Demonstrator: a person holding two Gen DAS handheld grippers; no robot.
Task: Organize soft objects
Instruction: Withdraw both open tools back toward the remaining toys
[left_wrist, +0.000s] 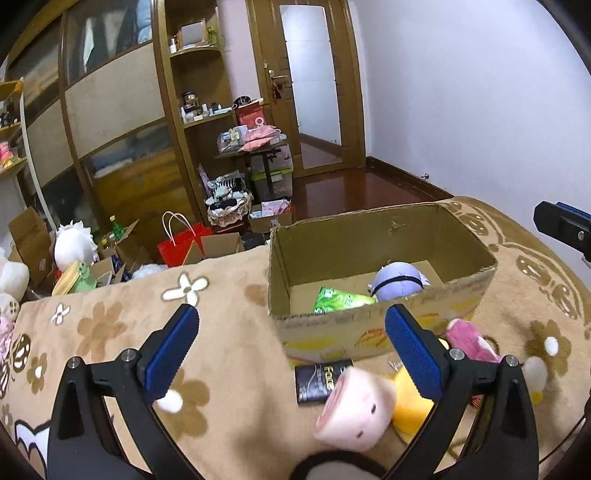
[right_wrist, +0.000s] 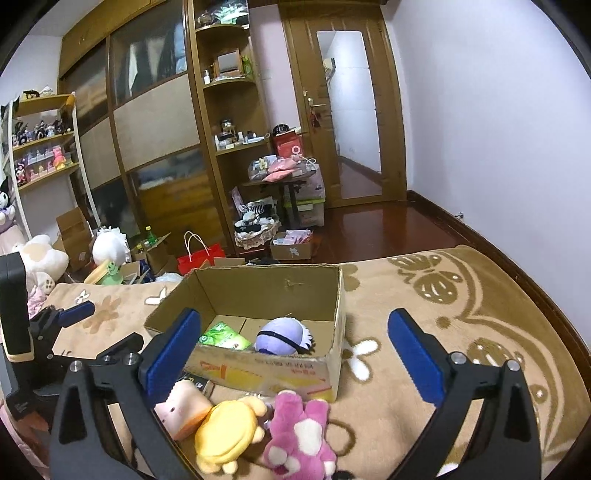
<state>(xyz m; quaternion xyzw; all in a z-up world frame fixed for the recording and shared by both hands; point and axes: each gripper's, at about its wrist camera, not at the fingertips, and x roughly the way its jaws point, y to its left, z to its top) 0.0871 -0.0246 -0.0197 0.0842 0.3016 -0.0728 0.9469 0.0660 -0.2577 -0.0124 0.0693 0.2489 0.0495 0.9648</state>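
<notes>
Purple plush (right_wrist: 283, 335) half hidden behind box wall (right_wrist: 258, 363), pink toy (left_wrist: 354, 412) blurred

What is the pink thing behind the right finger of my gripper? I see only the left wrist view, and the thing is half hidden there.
Observer: It is a pink plush with white patches. It lies in front of the cardboard box.
Operator: Does it touch the yellow toy?
Observer: It seems so. In the right wrist view, the yellow plush lies right against the pink one's left side.
Operator: Is the right gripper holding anything?
Observer: No. The right gripper has its jaws wide open and empty, and the box and toys show between them.
</notes>
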